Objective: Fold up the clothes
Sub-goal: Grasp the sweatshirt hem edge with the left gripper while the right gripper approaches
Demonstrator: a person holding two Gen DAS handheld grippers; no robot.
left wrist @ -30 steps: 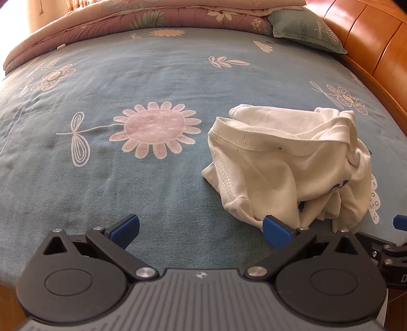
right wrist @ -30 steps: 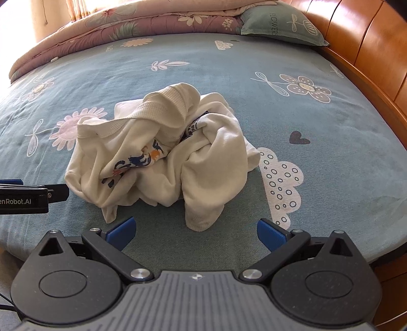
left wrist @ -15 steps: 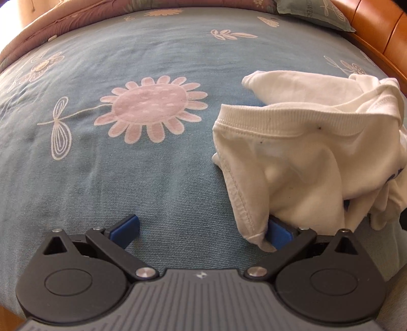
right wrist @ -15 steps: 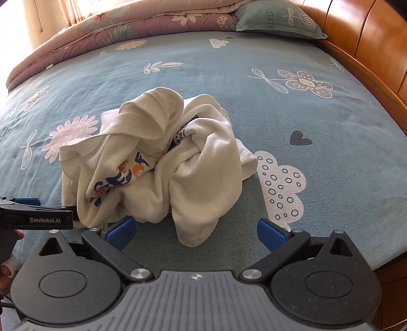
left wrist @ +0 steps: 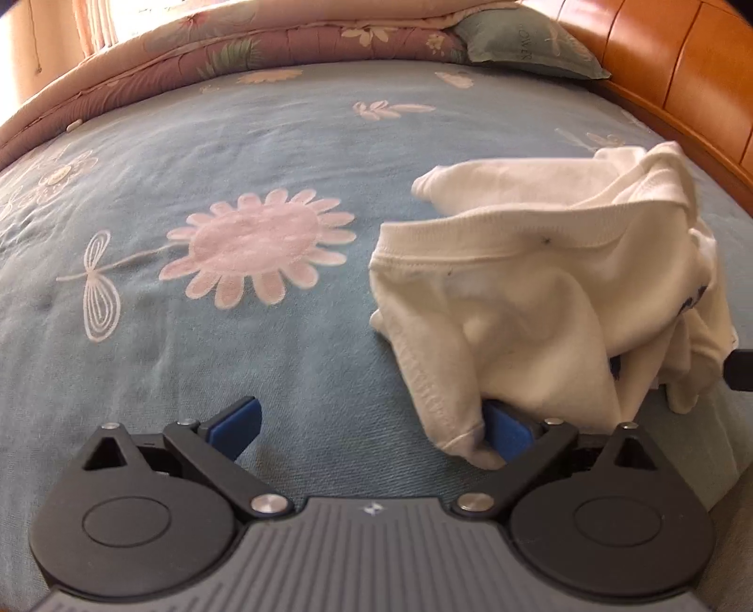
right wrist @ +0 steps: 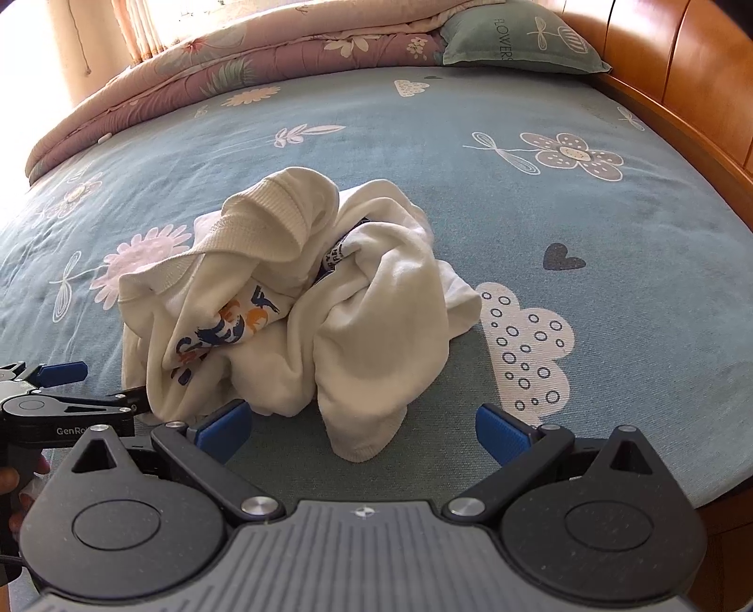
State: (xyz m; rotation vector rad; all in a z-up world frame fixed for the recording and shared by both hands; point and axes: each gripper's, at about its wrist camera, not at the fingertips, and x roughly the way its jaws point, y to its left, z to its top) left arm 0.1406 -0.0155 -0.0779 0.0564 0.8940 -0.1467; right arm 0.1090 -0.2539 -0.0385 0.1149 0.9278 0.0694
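So far nothing is folded: the crumpled white cotton garment [right wrist: 301, 320] lies bunched on the blue flowered bedsheet [right wrist: 470, 197]. The left gripper [left wrist: 372, 423], its jaws wide but just closing, has the hem at three o'clock, ungripped; the right gripper [right wrist: 360, 430] is held wide and empty.

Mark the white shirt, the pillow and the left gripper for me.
white shirt [right wrist: 376, 329], right wrist view, crumpled middle.
pillow [right wrist: 517, 42], right wrist view, face.
left gripper [left wrist: 372, 426], left wrist view, between fingertips.
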